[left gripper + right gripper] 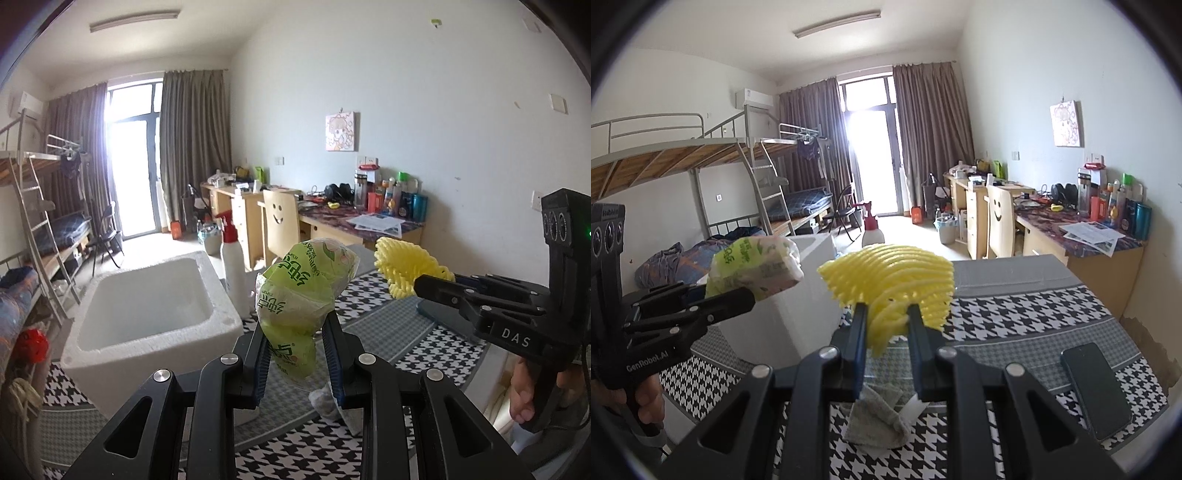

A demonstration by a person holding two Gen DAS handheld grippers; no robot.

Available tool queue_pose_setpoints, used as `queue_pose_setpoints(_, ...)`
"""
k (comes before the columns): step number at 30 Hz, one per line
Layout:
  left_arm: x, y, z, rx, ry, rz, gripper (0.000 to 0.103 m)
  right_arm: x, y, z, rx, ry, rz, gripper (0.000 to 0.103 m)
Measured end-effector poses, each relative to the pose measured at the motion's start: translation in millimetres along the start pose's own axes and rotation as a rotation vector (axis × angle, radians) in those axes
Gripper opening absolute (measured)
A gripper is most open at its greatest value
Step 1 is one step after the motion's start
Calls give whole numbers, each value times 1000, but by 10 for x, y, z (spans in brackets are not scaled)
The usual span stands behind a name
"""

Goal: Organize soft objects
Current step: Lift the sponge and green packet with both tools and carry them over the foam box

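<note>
Item 1: tissue pack (295, 295), green wrapper, soft. It is clamped between the fingers of the left gripper (295, 354) and held in the air, just right of the white foam box (147, 295). The pack is bent over above the fingers, so the grip is judged to sit low on it.

Item 2: yellow foam net (890, 288), ribbed and springy. It is pinched at its lower edge by the right gripper (888, 325) and held above the houndstooth cloth (1015, 314), right of the box.

Item 3: grey rag (875, 421), lying loose on the cloth beneath both grippers, not yet collected.

Other contents noted: spray bottle (232, 266) with red top, standing beyond the box; dark phone (1097, 391) flat on the cloth at the right.

Risks, as judged:
- The tissue pack could slide out of the fingers, because its wrapper is slick and its weight leans over above the grip.
- The net could spring free, because only a thin edge is caught.
- The two grippers could be knocked together if both are carried to the box at once.
- The spray bottle could be tipped by a wide swing over the box.
</note>
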State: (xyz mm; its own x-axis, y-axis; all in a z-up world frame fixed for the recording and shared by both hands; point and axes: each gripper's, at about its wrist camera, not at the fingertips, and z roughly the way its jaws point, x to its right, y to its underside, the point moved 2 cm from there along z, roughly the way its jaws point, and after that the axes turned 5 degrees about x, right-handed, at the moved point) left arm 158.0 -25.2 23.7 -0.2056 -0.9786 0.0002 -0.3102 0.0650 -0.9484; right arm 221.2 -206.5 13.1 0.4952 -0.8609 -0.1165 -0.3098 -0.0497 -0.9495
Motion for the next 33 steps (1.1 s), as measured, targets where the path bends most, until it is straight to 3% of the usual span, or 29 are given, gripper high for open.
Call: queue_pose_setpoints(33, -333, -335, -9, 84, -146, -31, 29, -256, -393, 178, 73, -76, -26, 24)
